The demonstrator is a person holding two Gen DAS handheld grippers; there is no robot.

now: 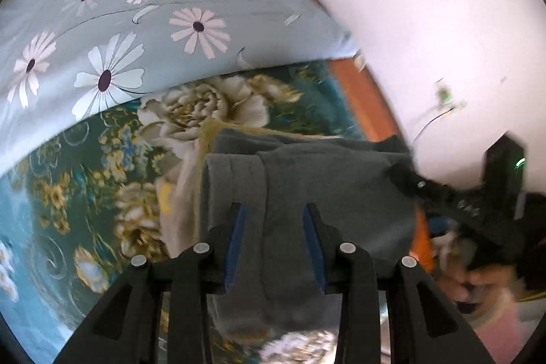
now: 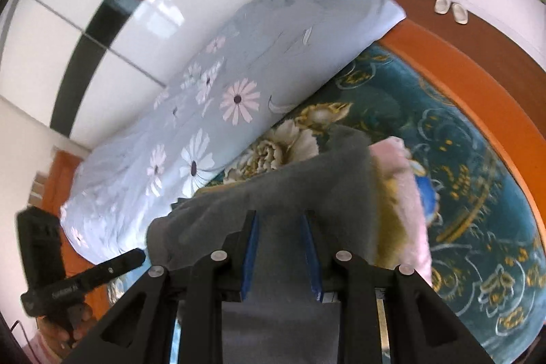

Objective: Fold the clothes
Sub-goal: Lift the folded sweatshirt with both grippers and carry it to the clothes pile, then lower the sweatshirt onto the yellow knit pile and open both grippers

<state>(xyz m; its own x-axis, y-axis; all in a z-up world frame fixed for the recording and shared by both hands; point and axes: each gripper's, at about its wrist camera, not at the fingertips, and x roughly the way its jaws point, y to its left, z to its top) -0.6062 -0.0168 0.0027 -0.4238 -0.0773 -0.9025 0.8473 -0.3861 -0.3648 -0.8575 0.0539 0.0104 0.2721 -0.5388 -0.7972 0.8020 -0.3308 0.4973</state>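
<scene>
A grey fleece garment is folded and held above the bed between both grippers. My left gripper is shut on one end of it, cloth filling the gap between its blue pads. My right gripper is shut on the other end of the grey garment. The right gripper also shows in the left wrist view at the garment's right edge. The left gripper shows in the right wrist view at lower left. A pink and yellow plush cloth lies under the garment.
The bed is covered by a teal floral blanket, with a light blue daisy-print duvet folded at the far side. An orange wooden bed frame runs along the white wall. A glossy white wardrobe stands beyond the bed.
</scene>
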